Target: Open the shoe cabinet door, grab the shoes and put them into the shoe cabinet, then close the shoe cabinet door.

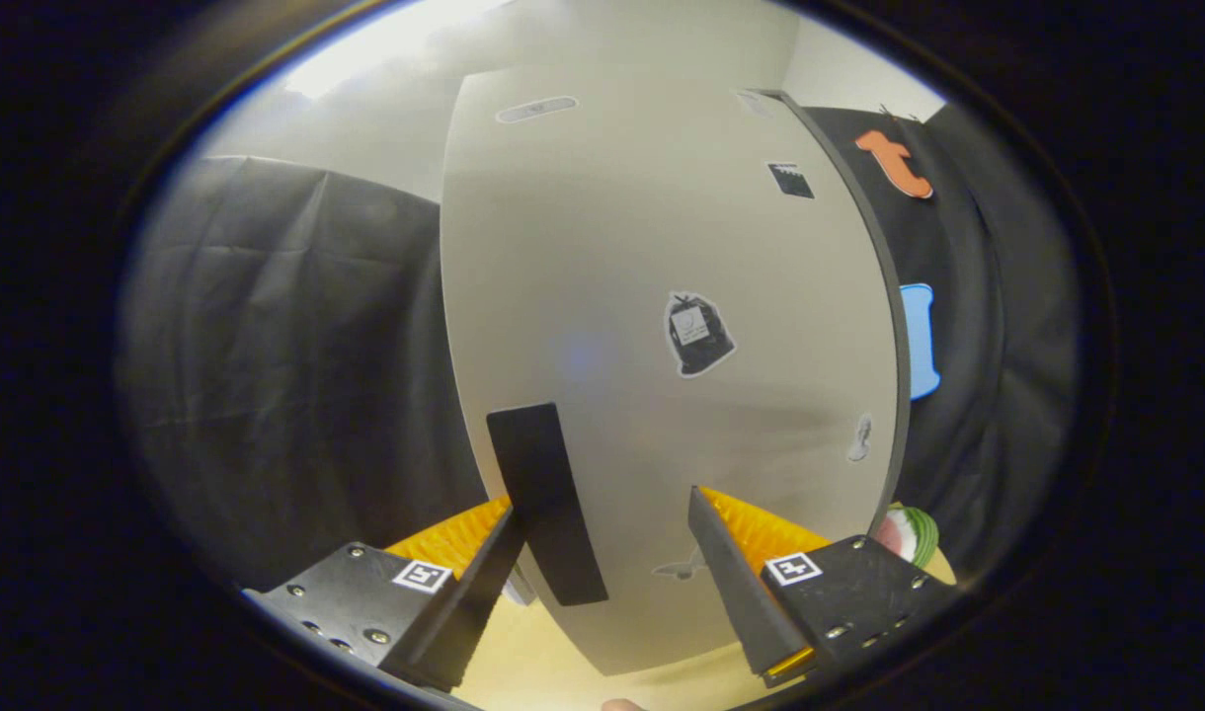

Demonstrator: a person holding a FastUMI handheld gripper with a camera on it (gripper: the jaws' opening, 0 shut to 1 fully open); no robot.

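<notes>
Facing cabinet door (662,296), jaws apart, handle (546,499) btwn

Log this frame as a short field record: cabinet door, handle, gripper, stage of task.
cabinet door: pale panel with several stickers, directly ahead of the fingers; whether fully shut cannot be told
handle: dark vertical strip near the door's left edge, between the fingers, close beside the left one
gripper: open, fingers straddling the handle, not pressing it
floor: light wood colour below the door
stage: at the door handle; shoes not seen
</notes>
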